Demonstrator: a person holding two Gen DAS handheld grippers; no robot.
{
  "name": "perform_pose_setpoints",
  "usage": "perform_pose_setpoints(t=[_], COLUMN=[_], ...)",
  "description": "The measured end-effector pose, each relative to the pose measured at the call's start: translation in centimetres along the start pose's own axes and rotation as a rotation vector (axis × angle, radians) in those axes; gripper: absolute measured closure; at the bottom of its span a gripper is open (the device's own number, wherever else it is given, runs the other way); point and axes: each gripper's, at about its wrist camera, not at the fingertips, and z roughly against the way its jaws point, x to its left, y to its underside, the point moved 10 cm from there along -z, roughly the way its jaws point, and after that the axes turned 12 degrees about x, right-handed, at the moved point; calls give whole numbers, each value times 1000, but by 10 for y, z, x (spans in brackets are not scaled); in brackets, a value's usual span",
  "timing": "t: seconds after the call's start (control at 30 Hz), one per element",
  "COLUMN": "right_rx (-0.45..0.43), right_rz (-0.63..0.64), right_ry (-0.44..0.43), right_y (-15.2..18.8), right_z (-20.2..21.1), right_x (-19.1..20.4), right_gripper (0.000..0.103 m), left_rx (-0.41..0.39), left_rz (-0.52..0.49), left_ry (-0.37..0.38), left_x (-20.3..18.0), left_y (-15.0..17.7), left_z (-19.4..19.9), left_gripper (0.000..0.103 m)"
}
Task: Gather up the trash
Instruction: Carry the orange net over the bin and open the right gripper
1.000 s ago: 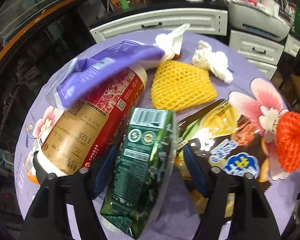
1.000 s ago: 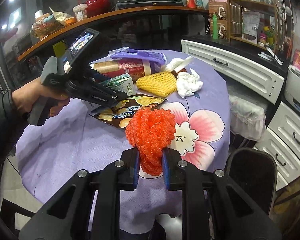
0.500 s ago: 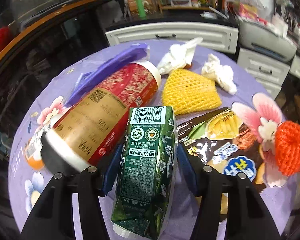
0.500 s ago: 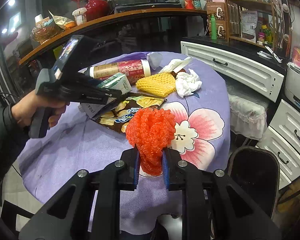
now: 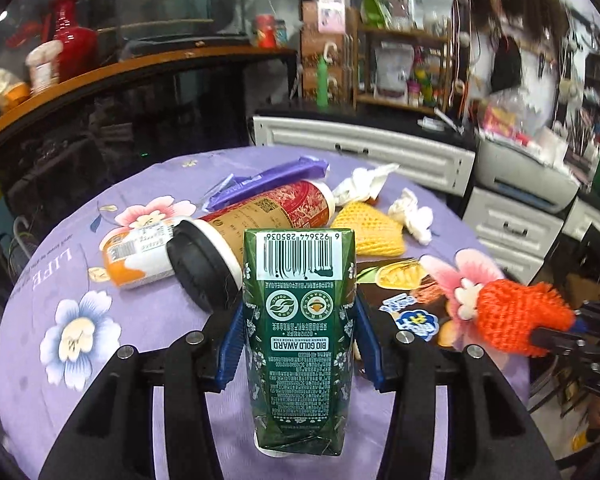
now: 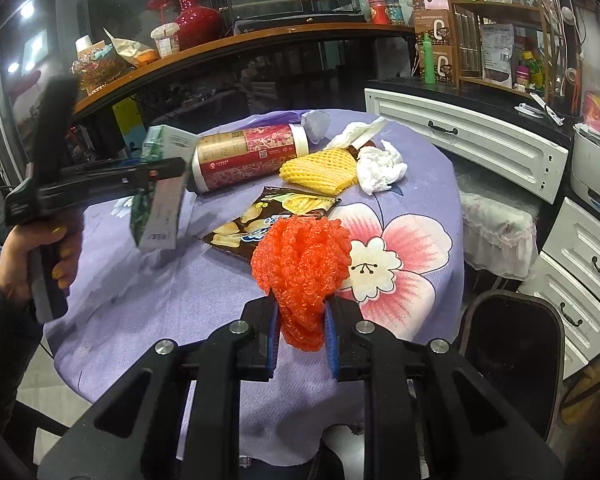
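Left gripper (image 5: pixel 298 354), at the bottom centre of the left wrist view, has just been closing its jaws on the green drink carton (image 5: pixel 298 340); the blue pads press both sides and the carton appears lifted clear of the table (image 5: pixel 140 332). Right gripper (image 6: pixel 300 344), at the bottom centre of the right wrist view, is clamped narrow on the orange foam net (image 6: pixel 302 264), held above the purple cloth. Two items are thus in hand; no bin is visible, so neither is judged disposed of yet. Remaining on the table, nearest first: the snack bag (image 6: pixel 268 216) at centre, the paper cup (image 5: pixel 256 224) on its side with its black lid toward the camera, the small orange-and-white container (image 5: pixel 138 252) to its left, the yellow foam net (image 5: pixel 370 230), two crumpled tissues (image 5: pixel 412 216), and the purple wrapper (image 5: pixel 268 182) at the far edge. Most of the collection remains.
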Motion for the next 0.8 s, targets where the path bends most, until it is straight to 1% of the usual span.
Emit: perform_pose_setpoints(t=[0.13, 0.23, 0.3, 0.4, 0.5, 0.57, 0.6, 0.63, 0.67, 0.73, 0.8], right_rx=[-6, -22, -29, -37, -38, -18, -7, 14, 29, 74, 123], right_rz=[-2, -13, -23, -56, -113, -163, -174, -195, -209, -262, -312], right_ry=[2, 11, 20, 50, 106, 156, 177, 226, 246, 271, 276], right_y=[5, 9, 11, 17, 28, 41, 46, 56, 63, 84, 104], right_z=[5, 14, 20, 30, 41, 44, 44, 42, 40, 29, 15], right_x=[-1, -8, -15, -37, -75, -108, -118, -139, -150, -178, -202], right_gripper=[84, 84, 84, 84, 84, 84, 84, 84, 84, 84, 84], left_rx=[-44, -83, -109, -130, -135, -130, -123, -112, -108, -82, -65], left_rz=[18, 7, -7, -37, -77, -107, -119, -132, -138, -166, -192], left_ry=[17, 30, 54, 106, 163, 210, 240, 267, 279, 326, 352], left_x=[-6, -20, -37, -68, -106, -136, -152, -168, -177, -210, -234], left_y=[7, 9, 9, 8, 6, 3, 1, 1, 1, 0, 3], left_z=[20, 37, 47, 53, 52, 47, 44, 39, 36, 26, 18], left_gripper=[55, 55, 55, 55, 55, 55, 55, 55, 55, 55, 55])
